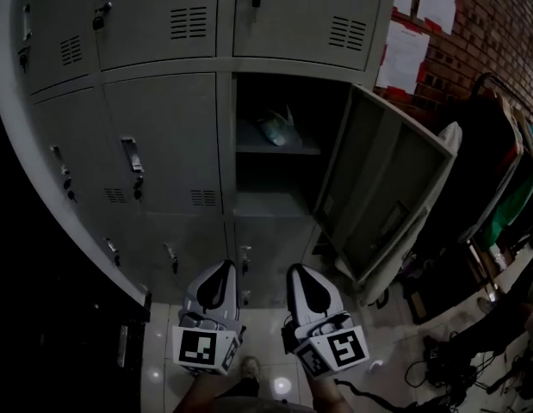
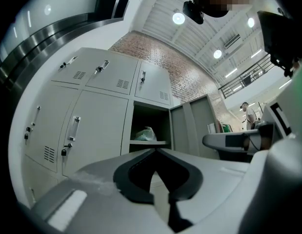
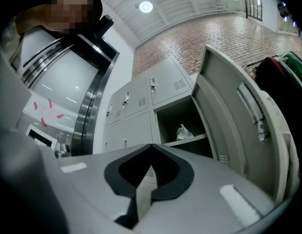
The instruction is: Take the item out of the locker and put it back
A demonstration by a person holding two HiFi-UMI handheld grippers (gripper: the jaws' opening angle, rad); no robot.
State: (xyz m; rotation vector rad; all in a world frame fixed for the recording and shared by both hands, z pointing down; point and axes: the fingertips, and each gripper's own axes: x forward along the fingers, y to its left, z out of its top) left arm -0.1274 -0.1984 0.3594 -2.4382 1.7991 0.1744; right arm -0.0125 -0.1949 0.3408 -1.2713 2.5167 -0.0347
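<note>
The open locker [image 1: 275, 157] has a shelf with a crumpled pale green plastic bag [image 1: 275, 127] on it, which also shows in the left gripper view [image 2: 146, 134] and the right gripper view [image 3: 184, 131]. Its grey door [image 1: 387, 188] swings out to the right. Both grippers hover side by side below and in front of that locker, well short of it. My left gripper [image 1: 225, 267] [image 2: 154, 150] is shut with nothing in it. My right gripper [image 1: 296, 269] [image 3: 151, 145] is likewise shut and empty.
Closed grey lockers [image 1: 133, 166] with handles fill the left and top. Papers [image 1: 404, 54] hang on the brick wall at the right. A rack of clothes [image 1: 507, 170] and cables [image 1: 438, 360] on the floor stand beyond the door. A person [image 2: 248, 113] stands far off.
</note>
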